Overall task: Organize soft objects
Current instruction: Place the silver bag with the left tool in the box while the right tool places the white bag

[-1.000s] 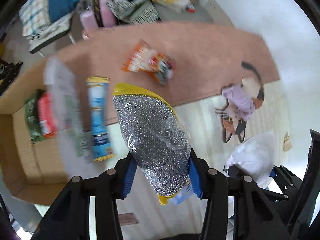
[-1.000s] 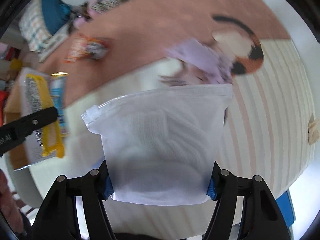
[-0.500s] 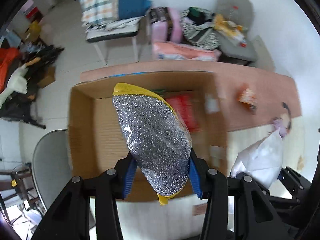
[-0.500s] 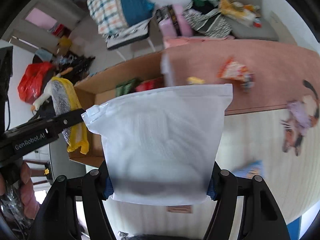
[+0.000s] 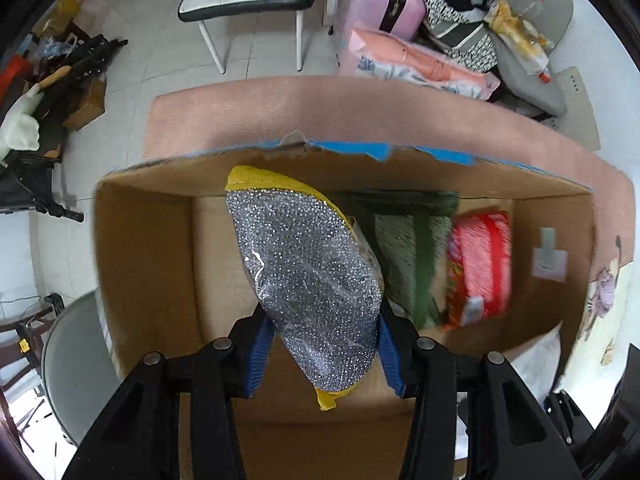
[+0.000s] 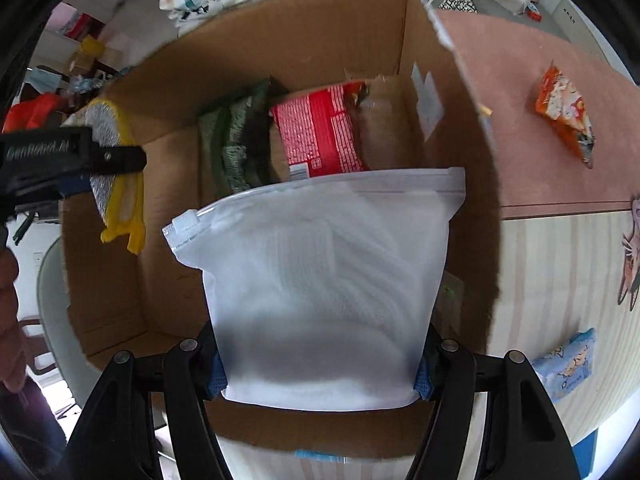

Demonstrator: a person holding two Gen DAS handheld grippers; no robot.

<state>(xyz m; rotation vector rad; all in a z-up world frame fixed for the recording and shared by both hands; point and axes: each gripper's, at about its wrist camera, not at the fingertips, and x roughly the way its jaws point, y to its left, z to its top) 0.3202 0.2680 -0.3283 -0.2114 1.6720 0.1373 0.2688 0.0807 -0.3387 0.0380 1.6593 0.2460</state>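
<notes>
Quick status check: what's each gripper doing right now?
Left gripper: closed on the silver-and-yellow scrubber pack.
Right gripper: closed on the white zip bag.

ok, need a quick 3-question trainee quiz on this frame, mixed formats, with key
1. True or false: the left gripper is shut on the silver and yellow scrubber pack.
2. Multiple choice: what does the right gripper hold? A) an orange snack bag B) the white zip bag C) a green cloth
3. Short answer: name two things already lying in the cardboard box.

Key:
1. True; the blue pads press on both sides of the pack.
2. B
3. The green cloth and the red packet, side by side against the far wall.
</notes>
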